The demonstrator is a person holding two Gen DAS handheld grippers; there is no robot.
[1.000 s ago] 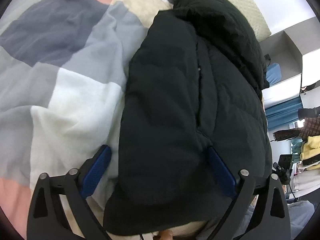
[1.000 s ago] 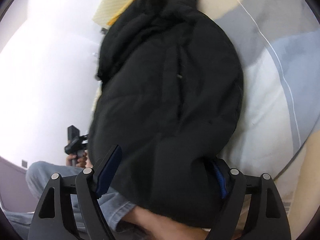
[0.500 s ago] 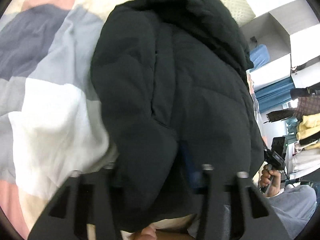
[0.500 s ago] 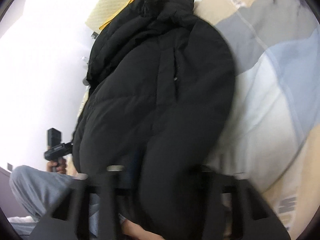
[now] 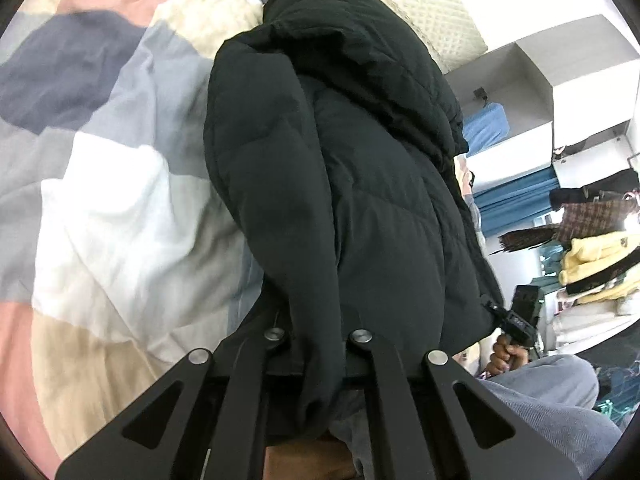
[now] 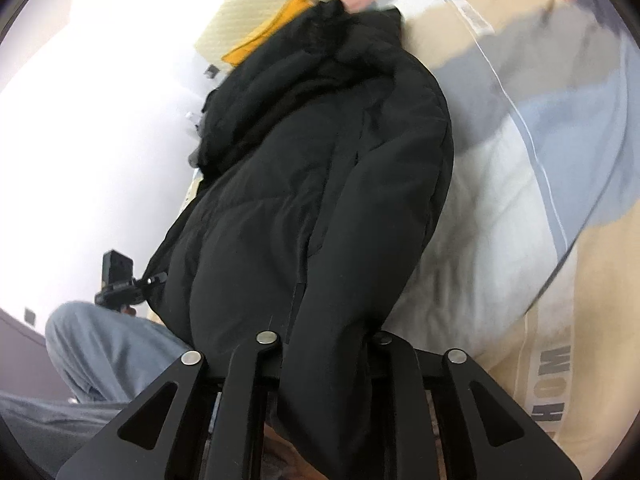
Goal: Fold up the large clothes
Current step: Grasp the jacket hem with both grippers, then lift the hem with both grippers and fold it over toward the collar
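Jacket [image 5: 360, 208] hem now claw-pinched, off quilt [image 5: 104, 208]

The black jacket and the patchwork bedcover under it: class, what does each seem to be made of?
Black jacket: probably a padded synthetic shell with a matte finish; stitched quilting lines and puffy bulges show.
Patchwork bedcover: likely soft woven cotton or a blend, matte; it creases gently and shows no shine.
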